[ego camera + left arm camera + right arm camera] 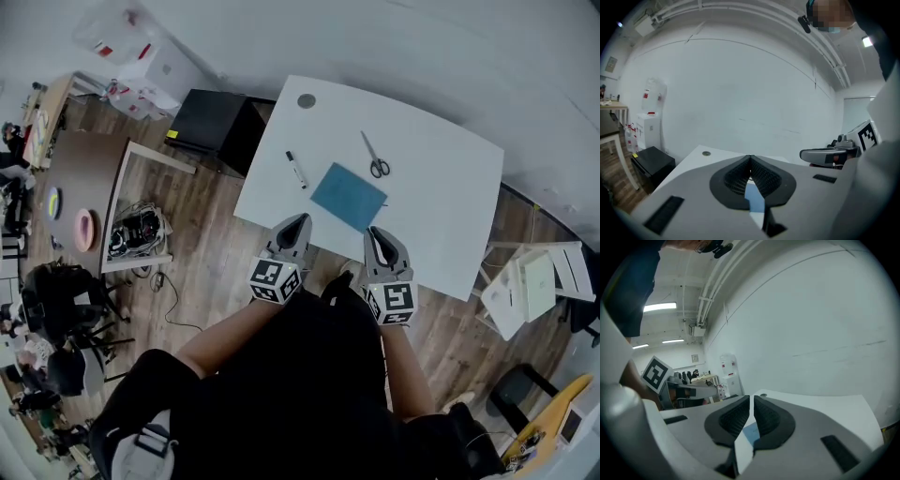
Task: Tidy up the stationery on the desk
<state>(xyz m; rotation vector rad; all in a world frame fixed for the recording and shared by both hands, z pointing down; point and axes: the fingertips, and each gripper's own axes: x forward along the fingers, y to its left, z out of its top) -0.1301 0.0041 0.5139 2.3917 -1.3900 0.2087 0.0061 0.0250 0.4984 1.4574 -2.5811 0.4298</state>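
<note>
The left tool (300, 221) and the right tool (376, 232) were both clenched on nothing, tips over the near edge of the white worktop (441, 197). A blue notebook (349, 196) lay just beyond and between them. The marker (296, 170) lay farther out ahead of the left tool, and the scissors (376, 157) past the notebook.

At the near edge of the desk (450, 206) I have the left gripper (296, 223) and the right gripper (377, 234). The notebook (349, 196) lies just ahead, between them; the marker (296, 170) ahead of the left one; the scissors (376, 157) beyond the notebook.
</note>
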